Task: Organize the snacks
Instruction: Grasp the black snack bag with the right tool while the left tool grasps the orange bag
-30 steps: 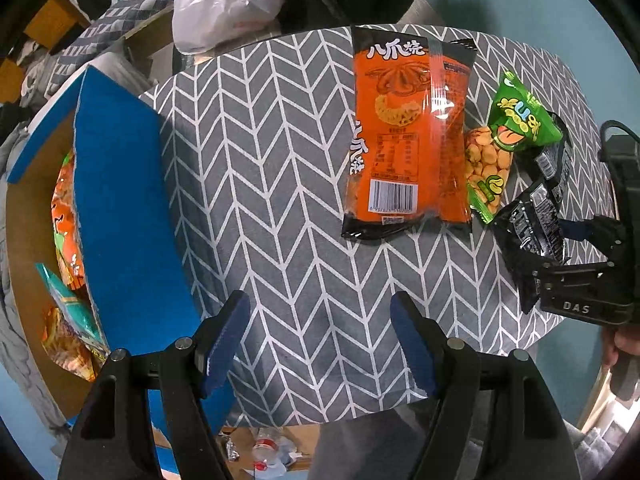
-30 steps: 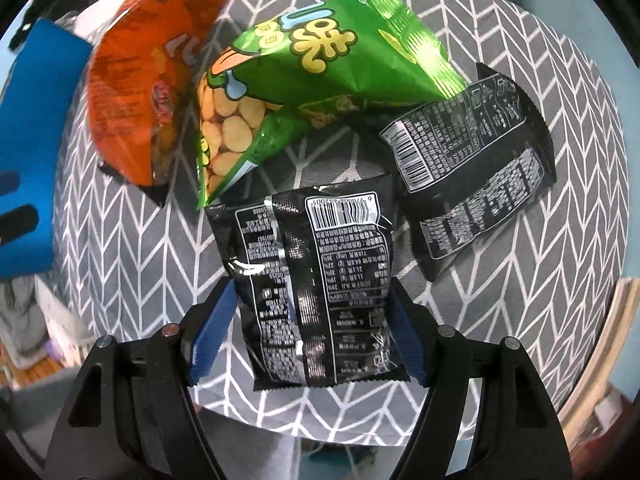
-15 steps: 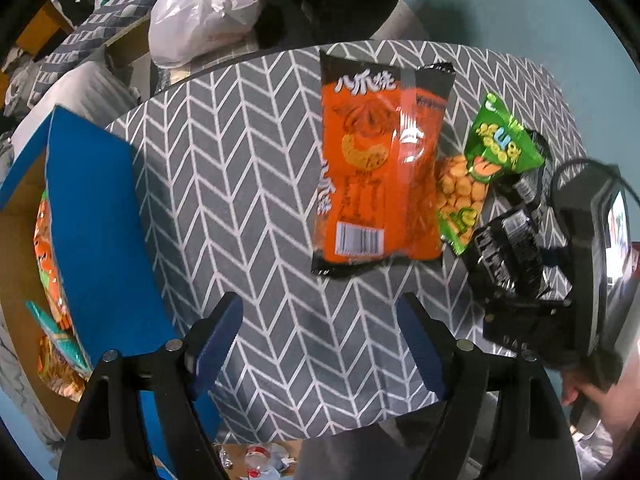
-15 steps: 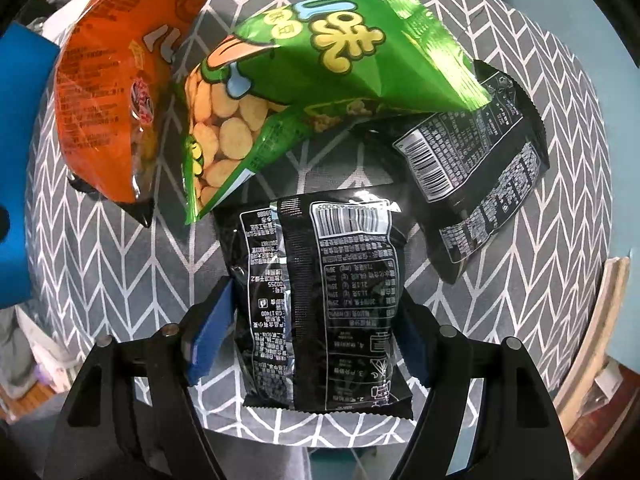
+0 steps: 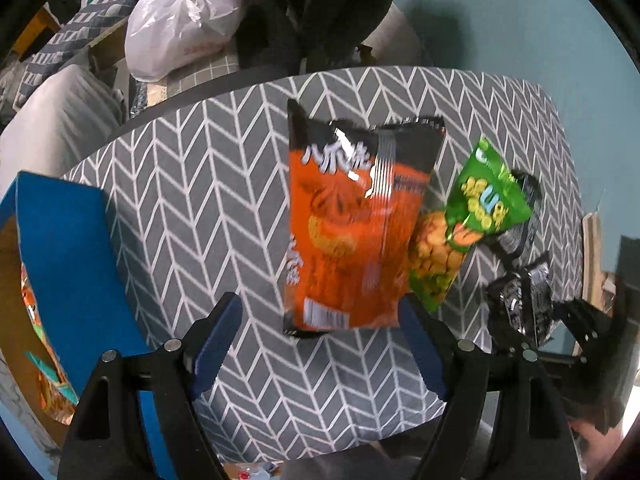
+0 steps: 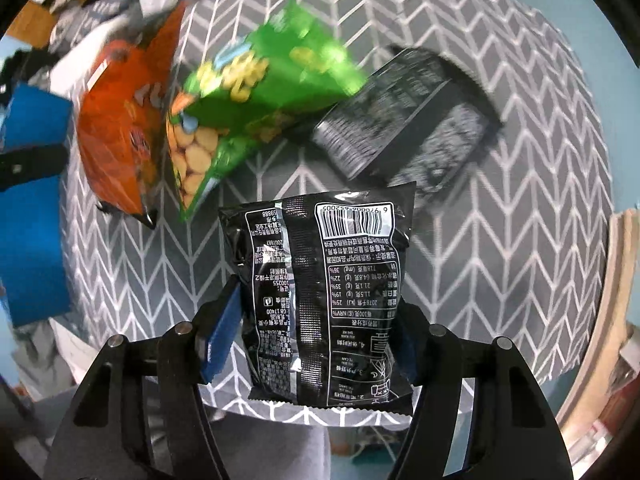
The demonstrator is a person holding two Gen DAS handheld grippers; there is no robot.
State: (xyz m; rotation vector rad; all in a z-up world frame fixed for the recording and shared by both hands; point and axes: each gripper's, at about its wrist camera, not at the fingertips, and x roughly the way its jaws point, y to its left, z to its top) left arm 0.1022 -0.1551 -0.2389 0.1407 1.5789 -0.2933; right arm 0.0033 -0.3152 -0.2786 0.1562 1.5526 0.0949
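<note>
Looking straight down at the table (image 5: 224, 200), the thing that matters is how the orange bag (image 5: 352, 232) lines up with the left gripper (image 5: 320, 344). The bag lies flat with its long axis running away from the camera, barcode end nearest, and that near end sits right between the two blue fingers (image 5: 216, 336). The jaws have just been opening and now stand wide with nothing pinched, pads clear of the bag on both sides. So the grip would go across the bag's short width, which looks like the easy way to take it.

Over on the right side, the right gripper (image 6: 316, 340) has the black bag (image 6: 332, 292) between its pads, jaws just been closing, and the pack looks squeezed and lifted off the cloth, so I'd call that grasped. A second black bag (image 6: 408, 120) and the green bag (image 6: 256, 92) lie further out, the green one just beside the orange and partly over that other black pack.

The blue box (image 5: 76, 272) with snacks already in it sits at the left edge, nearer the left hand. My guess is the orange bag is next.
</note>
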